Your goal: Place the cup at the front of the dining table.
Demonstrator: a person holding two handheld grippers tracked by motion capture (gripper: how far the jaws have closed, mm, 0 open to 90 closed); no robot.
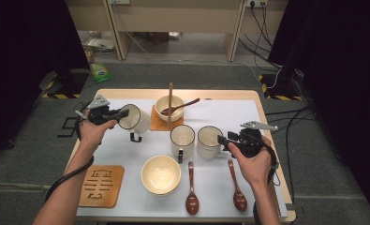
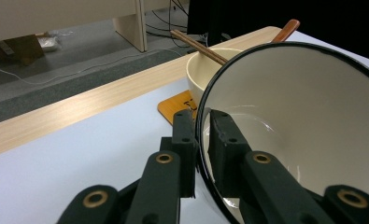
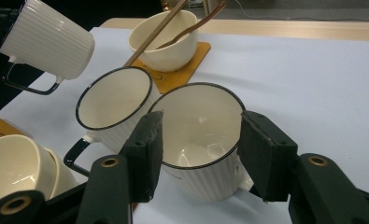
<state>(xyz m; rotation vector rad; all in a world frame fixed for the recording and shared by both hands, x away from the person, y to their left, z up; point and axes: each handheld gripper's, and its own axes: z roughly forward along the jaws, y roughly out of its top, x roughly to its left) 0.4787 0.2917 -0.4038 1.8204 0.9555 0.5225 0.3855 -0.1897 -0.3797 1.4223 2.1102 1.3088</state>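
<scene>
1. At about ten o'clock on the table (image 1: pixel 229 110), the left gripper (image 1: pixel 122 114) holds a mug (image 1: pixel 135 119) by the rim, tilted on its side and lifted, with the handle hanging down. In the left gripper view, one jaw sits inside the mug (image 2: pixel 303 126) and the other outside, so the wall is pinched between them.

2. At about three o'clock, the right gripper (image 1: pixel 224 139) stands at the rim of the right mug (image 1: pixel 209 141). In the right gripper view its jaws are wide apart on both sides of this mug (image 3: pixel 202 140) and not closed on it.

3. The middle mug (image 1: pixel 182 139) stands touching or just beside the right mug, toward nine o'clock of it. A far bowl (image 1: pixel 169 108) with chopsticks (image 1: pixel 170 101) and a spoon (image 1: pixel 180 107) rests on a coaster (image 1: pixel 155 123), just beside the lifted mug toward three o'clock.

4. I judge the step in hand is to carry the lifted mug and set it upright. To do it well, keep the pinch firm, because a rim grip can let the mug swing.

5. Turn the mug slowly to upright before lowering, and keep it away from the chopsticks.

6. For the right gripper, one jaw should go inside the rim before closing, without pushing the middle mug.
</scene>
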